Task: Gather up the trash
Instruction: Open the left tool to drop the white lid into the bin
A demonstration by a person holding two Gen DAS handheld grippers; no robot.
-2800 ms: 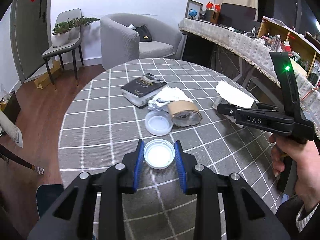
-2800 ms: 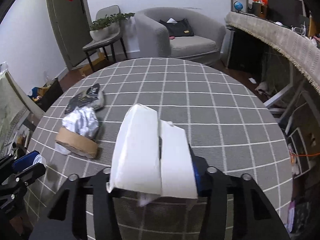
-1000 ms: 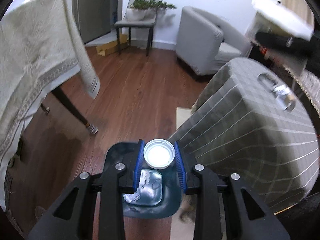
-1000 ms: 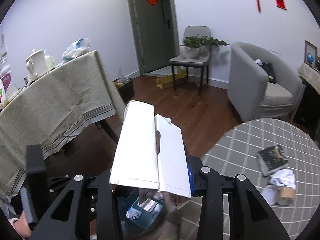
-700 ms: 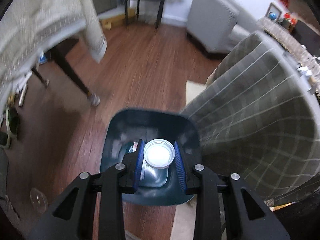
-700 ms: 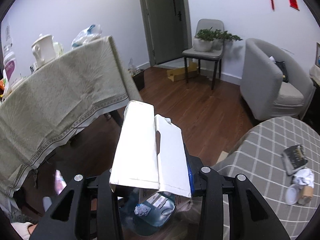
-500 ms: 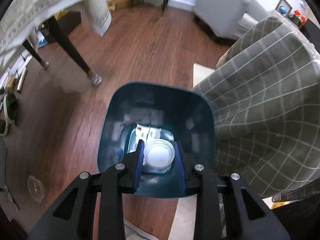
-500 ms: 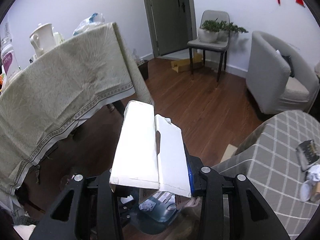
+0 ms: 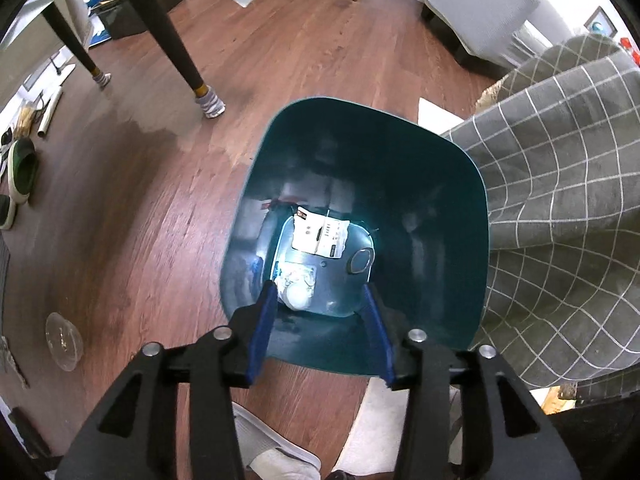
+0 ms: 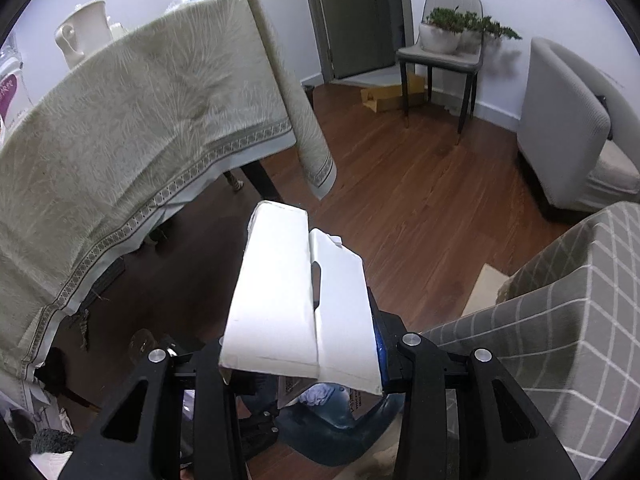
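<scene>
Bin below left gripper, spread empty

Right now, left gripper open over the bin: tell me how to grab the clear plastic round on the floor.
Pinch the clear plastic round across its rim, left gripper coming straight down. It seems to lie flat on the floor left of the bin, so only opposite rim edges offer a hold.

Bin on floor, left of table; scraps inside.
</scene>
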